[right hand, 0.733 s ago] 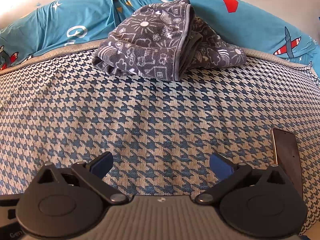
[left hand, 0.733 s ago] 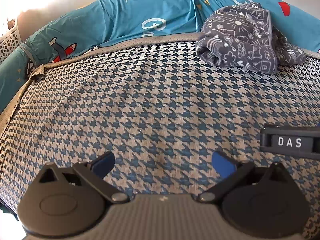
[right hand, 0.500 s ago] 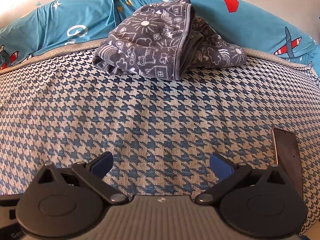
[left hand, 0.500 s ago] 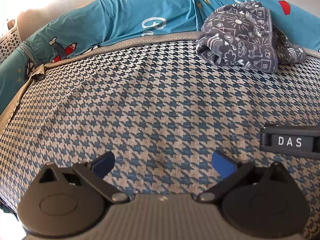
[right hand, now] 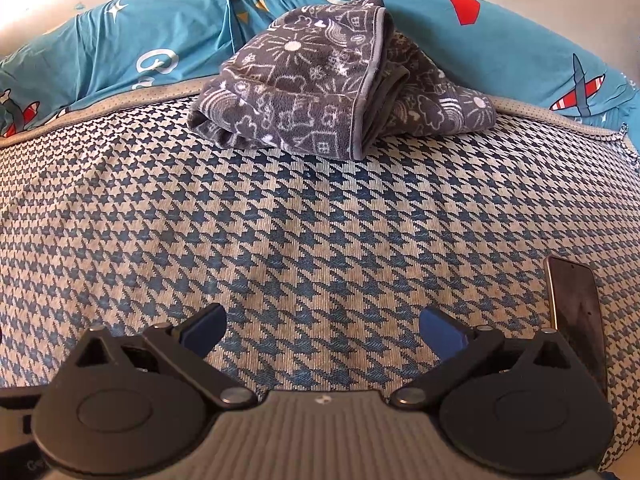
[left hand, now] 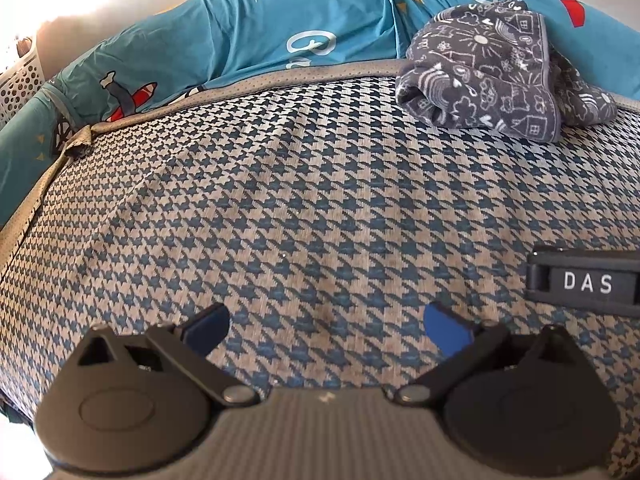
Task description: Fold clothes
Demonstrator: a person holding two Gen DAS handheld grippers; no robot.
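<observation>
The grey fleece garment with white doodle print (right hand: 320,92) lay folded at the far edge of the houndstooth-covered bed (right hand: 280,220), apparently finished. My left tongs (left hand: 326,326) and right tongs (right hand: 323,326) hung spread apart, empty, well short of it.

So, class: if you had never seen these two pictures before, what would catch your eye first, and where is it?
First, the grey doodle-print cloth, bundled in rough folds at the far edge of the houndstooth mat, resting against the teal cartoon-print bedding behind. Next, the dark phone lying on the mat at the near right. Both the left gripper and right gripper have their jaws wide apart with nothing in them.
</observation>
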